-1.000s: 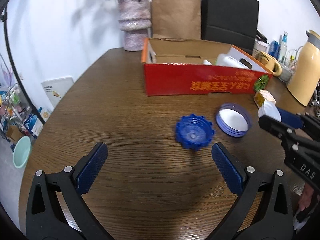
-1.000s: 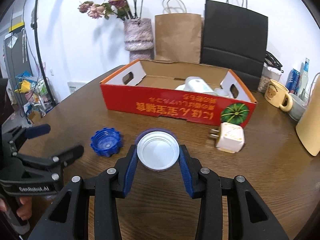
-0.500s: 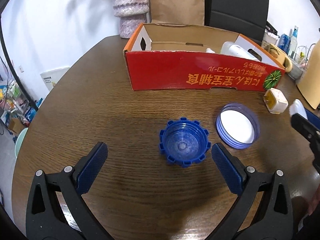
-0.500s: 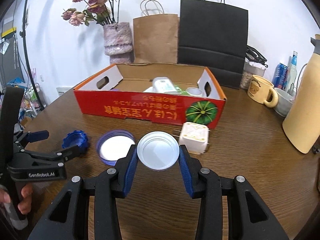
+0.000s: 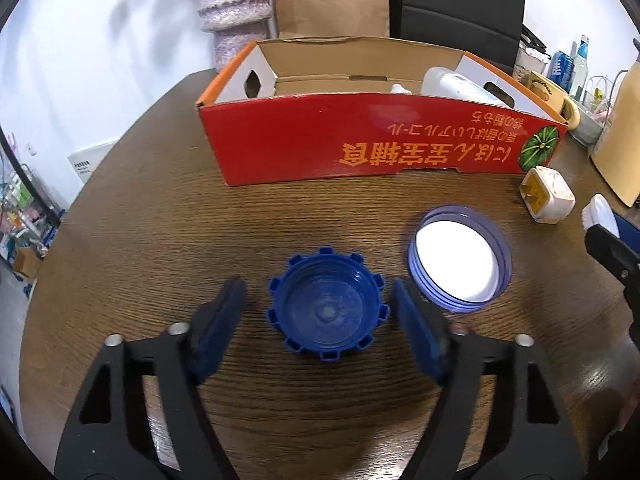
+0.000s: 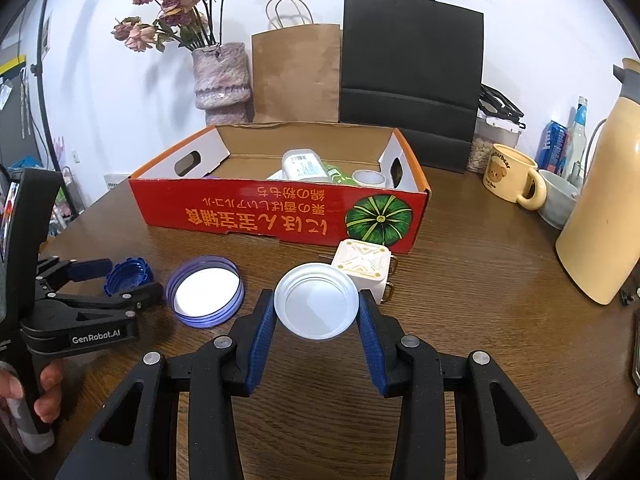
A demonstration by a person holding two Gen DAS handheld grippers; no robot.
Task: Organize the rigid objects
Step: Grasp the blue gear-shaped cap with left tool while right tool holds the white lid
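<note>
Blue notched cap lies open side up on the wooden table, between the closing left gripper pads, untouched. Right gripper clamps a silver lid; red box at twelve o'clock.

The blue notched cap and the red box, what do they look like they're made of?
Blue cap: probably moulded plastic, glossy, with even notches and a slightly see-through floor. Red box: cardboard, brown inside, printed outside, with folded flaps.
</note>
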